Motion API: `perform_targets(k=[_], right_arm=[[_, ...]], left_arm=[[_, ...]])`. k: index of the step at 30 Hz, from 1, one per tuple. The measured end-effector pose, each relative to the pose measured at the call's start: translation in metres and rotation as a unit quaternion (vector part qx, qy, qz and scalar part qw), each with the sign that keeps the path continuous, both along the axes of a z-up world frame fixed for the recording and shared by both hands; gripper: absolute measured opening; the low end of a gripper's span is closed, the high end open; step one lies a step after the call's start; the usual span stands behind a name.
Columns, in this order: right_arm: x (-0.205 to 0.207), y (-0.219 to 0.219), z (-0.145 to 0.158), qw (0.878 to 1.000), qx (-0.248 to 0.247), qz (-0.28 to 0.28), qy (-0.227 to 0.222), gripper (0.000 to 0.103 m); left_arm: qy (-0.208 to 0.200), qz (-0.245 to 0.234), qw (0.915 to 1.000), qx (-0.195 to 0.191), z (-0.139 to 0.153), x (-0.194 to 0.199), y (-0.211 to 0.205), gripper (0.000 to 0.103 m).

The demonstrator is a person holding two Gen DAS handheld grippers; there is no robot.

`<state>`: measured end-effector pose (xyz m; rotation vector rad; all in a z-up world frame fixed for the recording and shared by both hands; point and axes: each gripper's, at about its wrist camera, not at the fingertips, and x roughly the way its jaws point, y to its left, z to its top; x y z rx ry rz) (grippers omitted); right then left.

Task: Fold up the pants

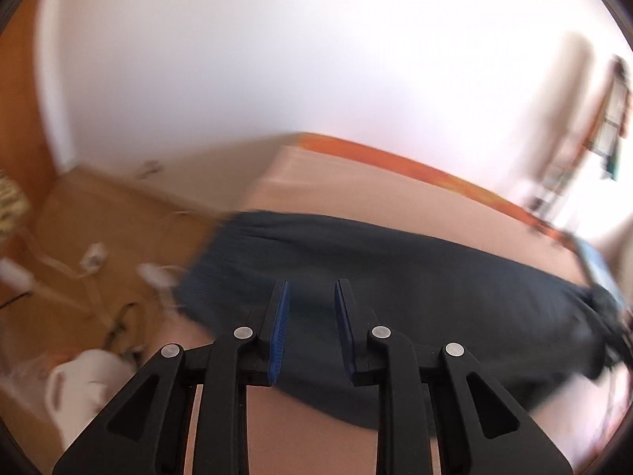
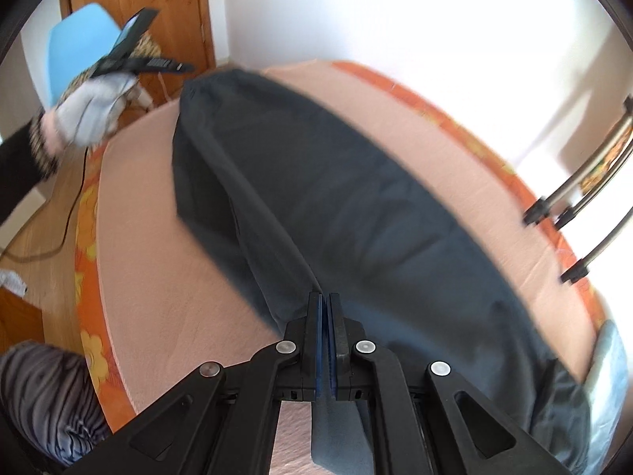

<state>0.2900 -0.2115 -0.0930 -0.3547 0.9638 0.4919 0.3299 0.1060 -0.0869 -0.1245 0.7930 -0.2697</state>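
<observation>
Dark navy pants (image 2: 336, 182) lie stretched lengthwise on a bed with a pink sheet (image 2: 166, 277). My right gripper (image 2: 325, 297) is shut on a raised fold of the pants near their front end; fabric passes between its blue pads and hangs below them. In the left wrist view my left gripper (image 1: 311, 289) hovers above the pants (image 1: 395, 277) near their waistband end, open, with nothing between its blue pads. The right wrist view shows that left gripper (image 2: 158, 64) at the far left, lifted off the bed in a gloved hand (image 2: 91, 114).
The bed's orange flowered edge (image 2: 87, 217) borders a wooden floor with cables and white objects (image 1: 95, 257). Tripod legs (image 2: 585, 182) stand on the bed's right side. A blue chair (image 2: 75, 47) and wooden door (image 2: 158, 8) are behind. Striped cloth (image 2: 39, 396) lies at lower left.
</observation>
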Motion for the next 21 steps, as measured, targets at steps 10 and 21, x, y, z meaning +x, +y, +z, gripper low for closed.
perform_targets(k=[10, 21], right_arm=[[0.03, 0.011, 0.013, 1.0, -0.019, 0.008, -0.007, 0.0], [0.005, -0.035, 0.003, 0.999, 0.023, -0.014, 0.044, 0.04]], left_arm=[[0.092, -0.28, 0.9529, -0.073, -0.029, -0.05, -0.179, 0.047], [0.111, -0.279, 0.9538, -0.021, -0.055, -0.042, -0.218, 0.047]])
